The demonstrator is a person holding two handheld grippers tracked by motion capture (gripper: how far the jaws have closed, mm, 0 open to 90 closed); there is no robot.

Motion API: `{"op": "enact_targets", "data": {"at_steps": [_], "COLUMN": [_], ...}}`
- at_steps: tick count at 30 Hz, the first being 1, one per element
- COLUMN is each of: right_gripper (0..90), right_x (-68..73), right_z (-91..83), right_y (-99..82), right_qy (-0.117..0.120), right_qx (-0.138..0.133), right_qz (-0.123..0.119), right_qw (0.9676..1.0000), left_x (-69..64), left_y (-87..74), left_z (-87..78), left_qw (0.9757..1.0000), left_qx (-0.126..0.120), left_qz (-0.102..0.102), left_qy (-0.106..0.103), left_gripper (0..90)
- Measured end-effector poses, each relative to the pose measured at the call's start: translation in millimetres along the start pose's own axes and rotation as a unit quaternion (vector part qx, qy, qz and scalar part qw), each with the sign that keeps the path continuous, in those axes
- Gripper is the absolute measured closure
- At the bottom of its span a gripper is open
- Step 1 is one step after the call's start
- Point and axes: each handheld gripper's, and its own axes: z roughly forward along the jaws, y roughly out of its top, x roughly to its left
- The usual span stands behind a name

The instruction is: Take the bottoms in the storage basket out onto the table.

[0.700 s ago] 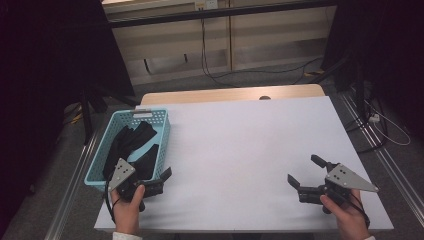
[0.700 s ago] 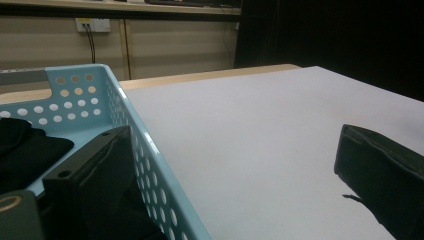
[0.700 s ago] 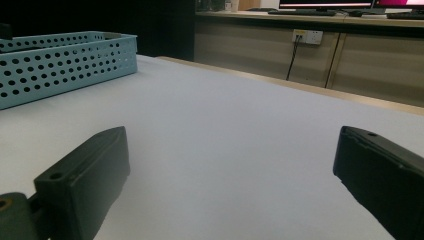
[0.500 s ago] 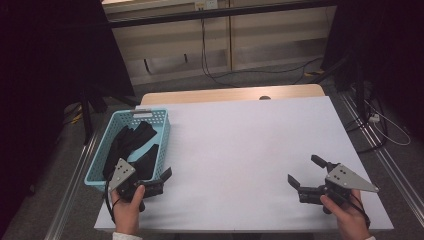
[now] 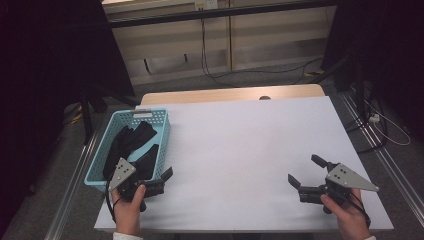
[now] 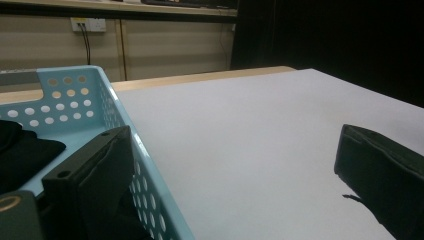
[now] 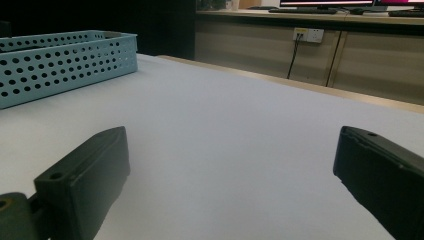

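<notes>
I have the left gripper low at the near left of the desk, right beside the near right corner of the light blue basket. Its jaws stand wide apart and hold nothing; in the left gripper view one jaw sits inside the basket's near corner, against the perforated wall, and the other hangs over bare white desk, so the basket's wall lies between them without either pad pressing on it that I can see. The hand on it comes in from the near edge.

The basket sits at the left side of the desk, running from near to far, with its far end towards the wooden strip at the desk's far edge. Dark cloth lies bundled inside it, black folds filling most of the floor; I cannot tell how many pieces there are. In the left gripper view a fold of that cloth shows just left of the jaw.

My right gripper is at the near right, well apart from the basket, with white desk between. Its jaws are also spread wide and empty, pointing left across the surface. In the right gripper view the basket shows far off at the left.
</notes>
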Motion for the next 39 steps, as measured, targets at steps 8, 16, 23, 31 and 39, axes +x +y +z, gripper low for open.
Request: {"op": "enact_targets", "data": {"at_steps": [8,16,23,31,39], "right_gripper": [0.7,0.7,0.7,0.7,0.7], "right_x": [-1.4,-2.3,-1.1,-1.6,-1.7], "right_z": [-0.6,-0.9,0.0,0.5,-0.2], "right_y": [-0.3,-0.6,-1.0,-0.9,-0.7], "right_qy": [0.0,-0.001,0.004,0.005,0.006], "right_qx": [0.001,0.003,0.005,0.007,0.007], "right_qz": [0.003,0.007,0.005,0.004,0.005], "right_qw": [1.0,1.0,1.0,1.0,0.9999], "left_x": [-3.2,-8.1,-6.4,-0.8,5.3], "left_y": [9.0,20.1,35.5,50.5,64.8], "left_z": [4.8,7.4,10.9,14.4,18.4], "left_qw": [0.9999,0.9997,0.9991,0.9986,0.9985], "left_qx": [0.001,0.002,0.006,0.01,0.009], "left_qz": [0.004,0.015,0.022,0.039,0.038], "left_qy": [-0.01,-0.02,-0.037,-0.033,-0.04], "left_gripper": [2.7,2.7,2.7,2.7,2.7]}}
